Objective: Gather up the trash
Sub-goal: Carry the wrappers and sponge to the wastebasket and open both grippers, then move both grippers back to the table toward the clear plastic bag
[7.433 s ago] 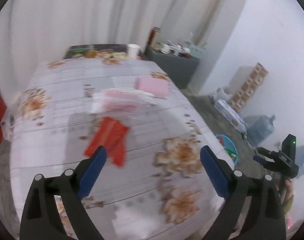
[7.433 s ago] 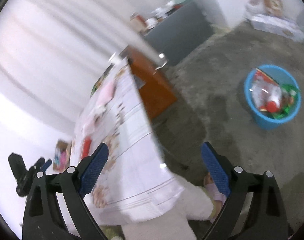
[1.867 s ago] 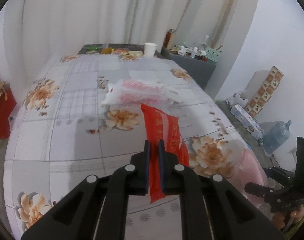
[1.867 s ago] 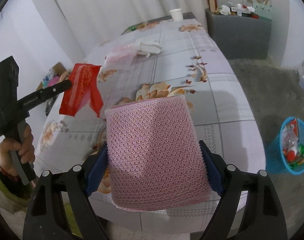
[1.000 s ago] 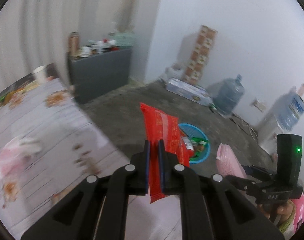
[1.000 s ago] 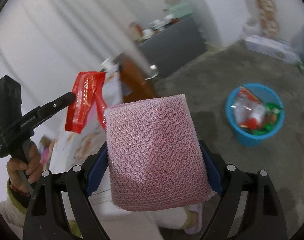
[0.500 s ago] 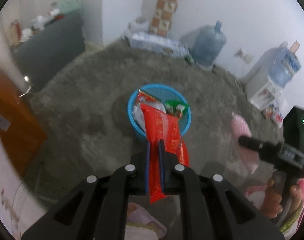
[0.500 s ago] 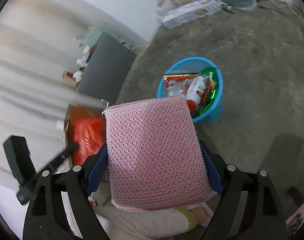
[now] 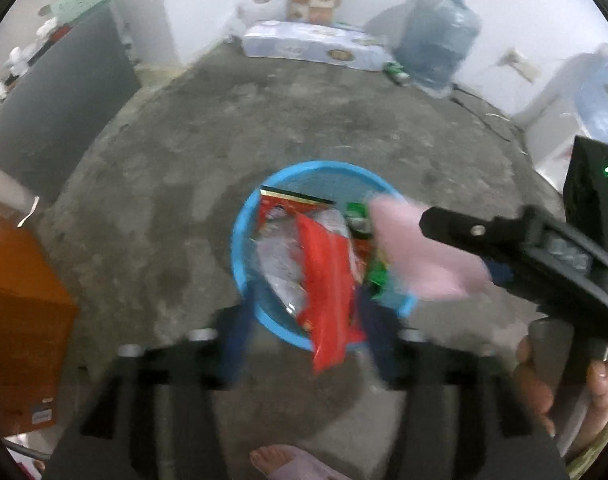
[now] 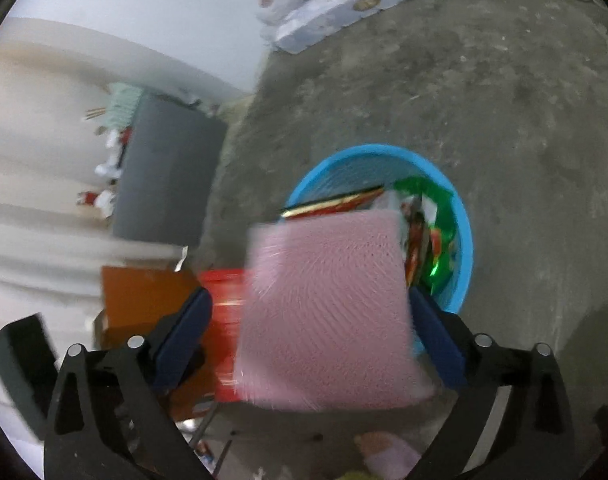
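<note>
Both grippers have swung from the flowered table to the floor and now hang over the blue bin, and both sets of jaws have just been opening. Between the left gripper pads the red wrapper is blurred and tilted, its lower end past the bin's near rim; the pads stand apart from it on both sides, so it is released. From the right wrist, the right gripper also stands spread: the pink mesh sponge lies between the blue pads, a clear gap on the left, while on the right I cannot tell if it still touches.

Around the bin is bare grey concrete floor, open on every side. Inside it lie a clear plastic bag, a red-and-gold packet and green wrappers, filling much of it. An orange cabinet stands at the left, a dark grey cupboard behind it, and along the far wall a long white box and a water jug, all well apart from the bin.

Only the left wrist view shows the right gripper from the side, with the sponge over the bin's right rim, the person's hand on the handle and a slippered foot near the bin. Only the right wrist view shows the sponge's netted face, covering the bin's near-left part.
</note>
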Tool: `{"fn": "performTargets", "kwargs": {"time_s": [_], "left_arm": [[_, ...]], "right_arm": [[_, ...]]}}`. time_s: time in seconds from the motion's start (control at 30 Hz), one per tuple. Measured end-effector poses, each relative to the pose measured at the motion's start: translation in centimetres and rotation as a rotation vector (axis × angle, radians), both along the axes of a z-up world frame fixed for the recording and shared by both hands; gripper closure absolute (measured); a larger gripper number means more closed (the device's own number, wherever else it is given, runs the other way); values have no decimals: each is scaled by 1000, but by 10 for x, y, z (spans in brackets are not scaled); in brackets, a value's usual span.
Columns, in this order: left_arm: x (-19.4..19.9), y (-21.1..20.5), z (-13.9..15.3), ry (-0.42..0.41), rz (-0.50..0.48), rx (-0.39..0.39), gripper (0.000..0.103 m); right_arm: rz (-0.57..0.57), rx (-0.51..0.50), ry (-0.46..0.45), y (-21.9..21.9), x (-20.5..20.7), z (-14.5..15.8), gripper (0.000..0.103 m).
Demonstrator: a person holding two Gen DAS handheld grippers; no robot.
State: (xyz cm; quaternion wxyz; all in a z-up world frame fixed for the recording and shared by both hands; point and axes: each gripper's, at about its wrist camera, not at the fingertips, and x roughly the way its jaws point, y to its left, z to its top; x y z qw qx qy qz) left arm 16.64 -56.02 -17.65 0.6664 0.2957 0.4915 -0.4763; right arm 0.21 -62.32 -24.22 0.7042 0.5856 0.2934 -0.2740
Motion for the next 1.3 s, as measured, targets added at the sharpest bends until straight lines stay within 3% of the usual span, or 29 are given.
{"fn": "performTargets", "kwargs": {"time_s": [0.17, 0.3, 0.57, 0.77, 0.97, 1.07, 1.3], "left_arm": [[12, 3, 1, 35, 45, -31, 35], [15, 22, 22, 26, 29, -54, 32], [13, 94, 98, 53, 39, -160, 27], [4, 191, 145, 49, 62, -225, 20], [10, 315, 173, -14, 259, -328, 18], [16, 382, 180, -27, 380, -389, 18], [34, 511, 184, -52, 642, -447, 18]], "right_arm": [[-16, 29, 91, -6, 5, -39, 9], [-63, 40, 57, 6, -15, -42, 9], [-114, -20, -33, 47, -61, 4, 9], [-29, -134, -53, 97, -78, 51, 9], [144, -247, -55, 141, -63, 103, 9], [241, -322, -74, 160, -39, 138, 9], [551, -480, -158, 232, 42, 208, 9]]}}
